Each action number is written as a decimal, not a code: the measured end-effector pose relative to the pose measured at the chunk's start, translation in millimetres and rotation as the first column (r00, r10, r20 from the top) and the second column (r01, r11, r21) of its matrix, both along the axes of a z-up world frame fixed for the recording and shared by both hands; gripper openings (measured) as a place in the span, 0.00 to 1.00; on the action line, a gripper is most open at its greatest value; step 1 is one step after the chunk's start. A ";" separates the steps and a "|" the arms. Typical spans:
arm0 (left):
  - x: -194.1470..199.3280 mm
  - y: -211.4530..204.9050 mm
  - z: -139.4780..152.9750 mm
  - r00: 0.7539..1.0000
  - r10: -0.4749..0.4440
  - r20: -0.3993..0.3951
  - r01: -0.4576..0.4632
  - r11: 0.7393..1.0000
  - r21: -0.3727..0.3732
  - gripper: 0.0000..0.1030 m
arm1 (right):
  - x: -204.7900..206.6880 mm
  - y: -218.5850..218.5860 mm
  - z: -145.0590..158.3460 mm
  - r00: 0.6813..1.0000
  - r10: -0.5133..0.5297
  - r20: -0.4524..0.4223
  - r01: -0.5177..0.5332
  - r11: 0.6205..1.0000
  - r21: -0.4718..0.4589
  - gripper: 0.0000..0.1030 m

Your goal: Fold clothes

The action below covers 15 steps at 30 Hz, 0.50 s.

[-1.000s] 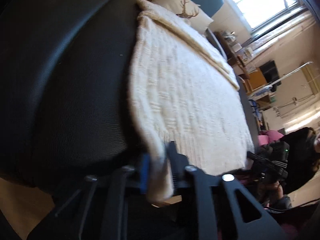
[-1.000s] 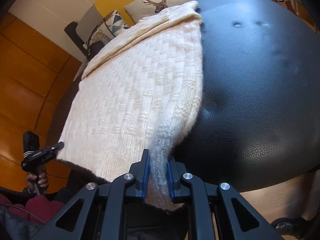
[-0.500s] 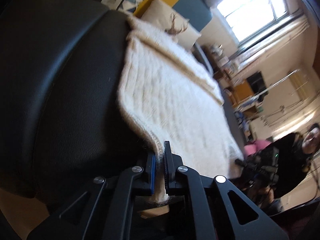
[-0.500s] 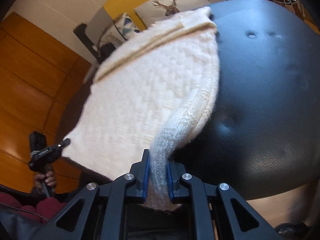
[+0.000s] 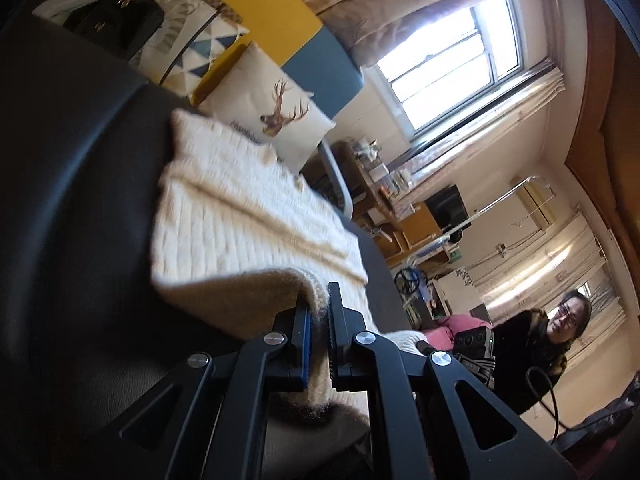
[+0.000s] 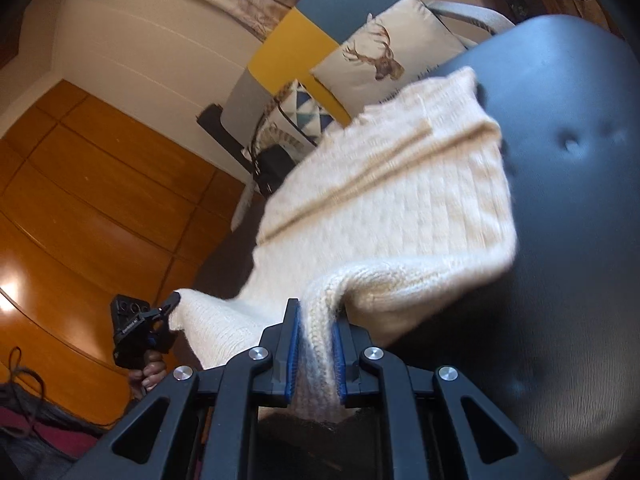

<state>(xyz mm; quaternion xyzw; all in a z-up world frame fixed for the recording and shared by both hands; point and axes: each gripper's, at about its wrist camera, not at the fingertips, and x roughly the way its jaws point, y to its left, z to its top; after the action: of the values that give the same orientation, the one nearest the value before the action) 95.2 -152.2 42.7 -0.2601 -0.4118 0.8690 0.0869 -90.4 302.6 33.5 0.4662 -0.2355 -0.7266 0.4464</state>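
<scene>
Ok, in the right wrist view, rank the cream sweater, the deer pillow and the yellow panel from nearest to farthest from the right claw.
1. cream sweater, clamped in the right claw.
2. deer pillow, beyond the sweater, upper centre.
3. yellow panel, behind the pillow, to its left.

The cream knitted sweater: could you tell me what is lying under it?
The cream knitted sweater lies on a black leather cushion; both grippers hold its near edge raised. Anything beneath its flat part is covered.
</scene>
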 end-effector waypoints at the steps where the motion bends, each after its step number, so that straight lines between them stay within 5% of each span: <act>1: -7.4 -3.5 4.8 1.000 0.001 -0.011 -0.001 1.000 -0.005 0.05 | -8.8 -2.5 5.0 1.000 -0.009 -0.007 0.009 1.000 -0.018 0.13; 9: -76.6 -39.3 23.0 0.999 0.030 -0.031 -0.031 0.999 -0.042 0.05 | -87.0 -29.7 25.8 0.995 -0.085 -0.043 0.081 0.992 -0.099 0.13; 15: -151.0 -73.9 13.3 0.996 0.086 0.033 -0.083 0.993 -0.079 0.05 | -158.0 -50.1 14.7 0.986 -0.168 0.000 0.167 0.983 -0.079 0.13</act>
<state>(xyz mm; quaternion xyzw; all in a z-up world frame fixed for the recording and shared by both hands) -55.8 -226.1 56.0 -0.2613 -0.3896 0.8825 0.0325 -248.3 252.5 48.1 0.4242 -0.3007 -0.7534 0.4025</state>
